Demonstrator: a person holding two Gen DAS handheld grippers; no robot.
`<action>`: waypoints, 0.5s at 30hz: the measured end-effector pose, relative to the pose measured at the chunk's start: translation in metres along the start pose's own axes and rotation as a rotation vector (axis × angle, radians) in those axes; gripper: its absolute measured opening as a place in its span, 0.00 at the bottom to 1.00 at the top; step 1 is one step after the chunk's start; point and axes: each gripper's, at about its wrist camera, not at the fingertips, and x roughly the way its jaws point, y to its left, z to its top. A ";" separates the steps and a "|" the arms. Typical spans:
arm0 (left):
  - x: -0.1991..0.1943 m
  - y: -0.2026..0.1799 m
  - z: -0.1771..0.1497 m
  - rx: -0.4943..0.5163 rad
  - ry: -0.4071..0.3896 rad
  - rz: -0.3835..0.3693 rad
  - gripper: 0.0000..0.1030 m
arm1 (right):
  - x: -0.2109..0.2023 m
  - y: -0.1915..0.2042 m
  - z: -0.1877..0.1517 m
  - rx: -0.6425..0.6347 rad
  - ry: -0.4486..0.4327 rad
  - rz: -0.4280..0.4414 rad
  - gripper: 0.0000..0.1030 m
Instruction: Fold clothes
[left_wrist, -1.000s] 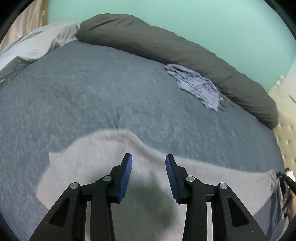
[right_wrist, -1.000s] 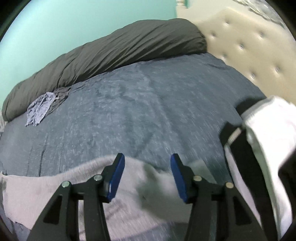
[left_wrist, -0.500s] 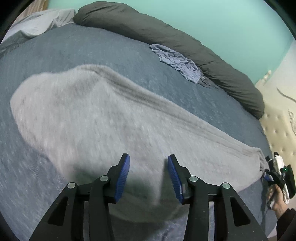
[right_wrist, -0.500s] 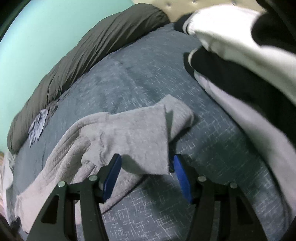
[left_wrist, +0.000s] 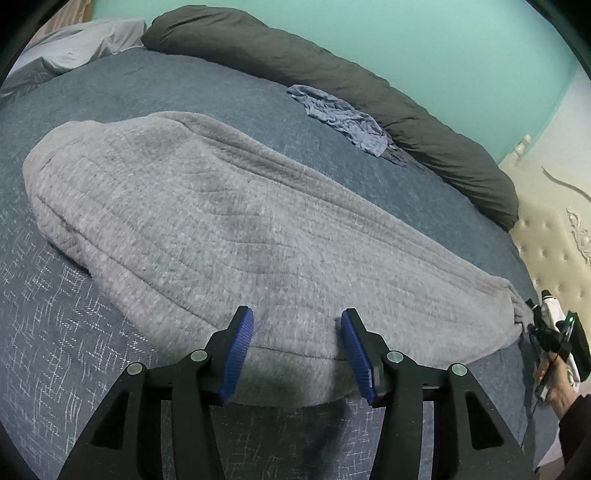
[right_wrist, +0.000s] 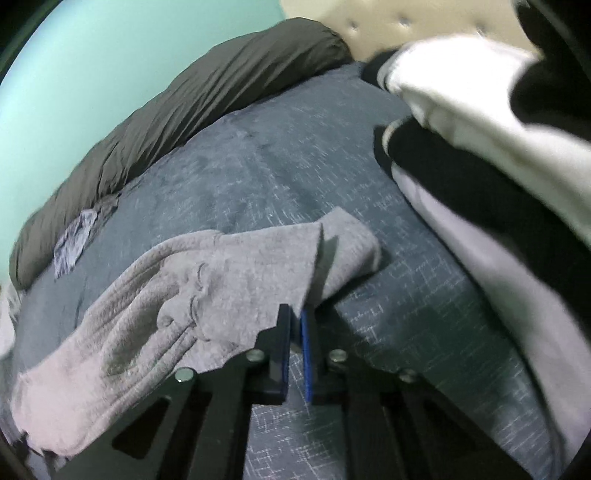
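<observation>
A grey knitted garment (left_wrist: 221, 229) lies spread lengthwise on the blue-grey bedspread (left_wrist: 66, 332). My left gripper (left_wrist: 297, 332) hovers over the garment's near edge. Its jaws are opening, with the fabric lying below and between the blue pads and no pad pressing on it. In the right wrist view the same grey garment (right_wrist: 203, 295) is bunched. My right gripper (right_wrist: 295, 317) is shut on its near corner, a flap of which stands up from the pads. At the far right of the left wrist view, a hand holds the right gripper (left_wrist: 550, 332) at the garment's end.
A long dark grey bolster (left_wrist: 369, 92) runs along the teal wall. A crumpled blue cloth (left_wrist: 340, 114) lies next to it. A stack of white and black clothes (right_wrist: 480, 147) sits close on the right. A tufted cream headboard (left_wrist: 546, 240) bounds the bed's right side.
The right jaws have closed on the garment's corner. The left gripper has drawn back over the garment to its near edge, and its jaws stand wider.
</observation>
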 end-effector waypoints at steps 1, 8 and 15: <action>0.000 -0.001 0.000 0.004 -0.001 0.002 0.52 | -0.004 0.003 0.003 -0.013 -0.016 0.001 0.04; -0.004 -0.005 -0.001 0.011 -0.007 -0.011 0.52 | -0.039 0.024 0.043 -0.097 -0.090 -0.007 0.04; -0.003 -0.003 0.000 0.011 -0.008 -0.014 0.52 | -0.056 0.024 0.083 -0.151 -0.038 -0.124 0.03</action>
